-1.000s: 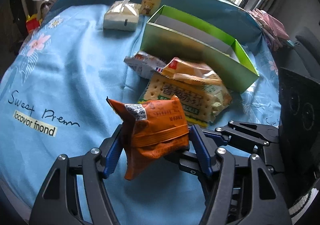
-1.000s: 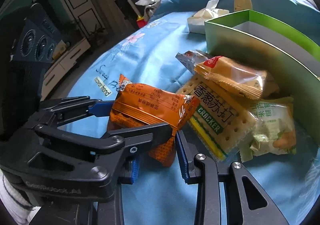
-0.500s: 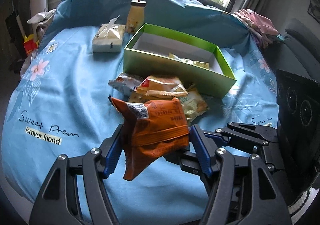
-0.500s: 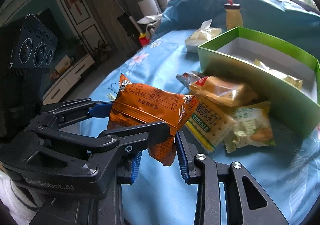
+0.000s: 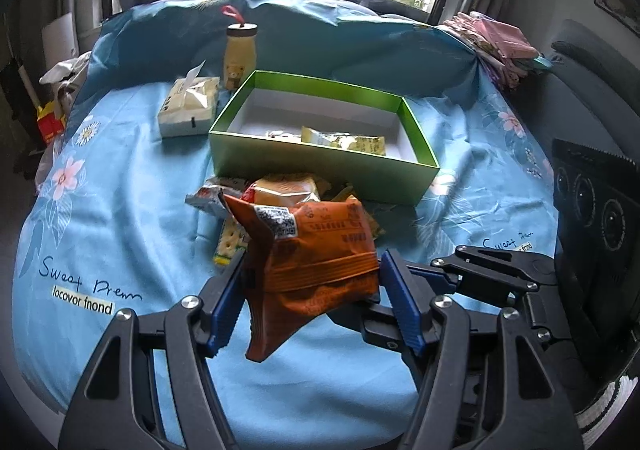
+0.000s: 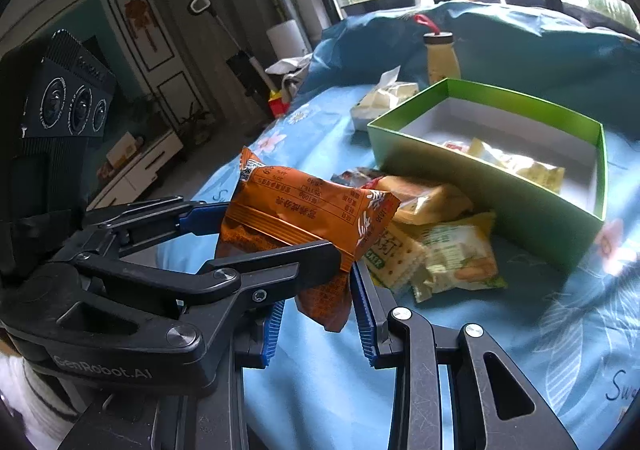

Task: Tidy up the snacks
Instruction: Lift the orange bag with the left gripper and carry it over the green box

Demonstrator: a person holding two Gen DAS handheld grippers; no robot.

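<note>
An orange snack packet [image 5: 316, 246] hangs in the air above the blue cloth. My left gripper [image 5: 313, 262] is shut on it, a blue pad pressing each side. In the right wrist view my right gripper [image 6: 318, 310] is shut on the packet's [image 6: 304, 209] lower corner, and the left gripper [image 6: 260, 234] crosses in from the left. Beyond stands an open green box [image 5: 320, 165] with a yellow packet [image 5: 344, 141] inside. A pile of loose snacks [image 6: 424, 246] lies against the box's front wall.
A tissue pack [image 5: 188, 109] and a yellow bottle [image 5: 239, 53] stand left of the box. Folded pink cloth [image 5: 496, 41] lies at the far right corner. The blue flowered cloth [image 5: 120, 189] covers the whole table; a dark chair stands to the right.
Both grippers have risen and drawn back together with the orange packet held between them. The snack pile and box look farther away, and the box's inside has come into sight.
</note>
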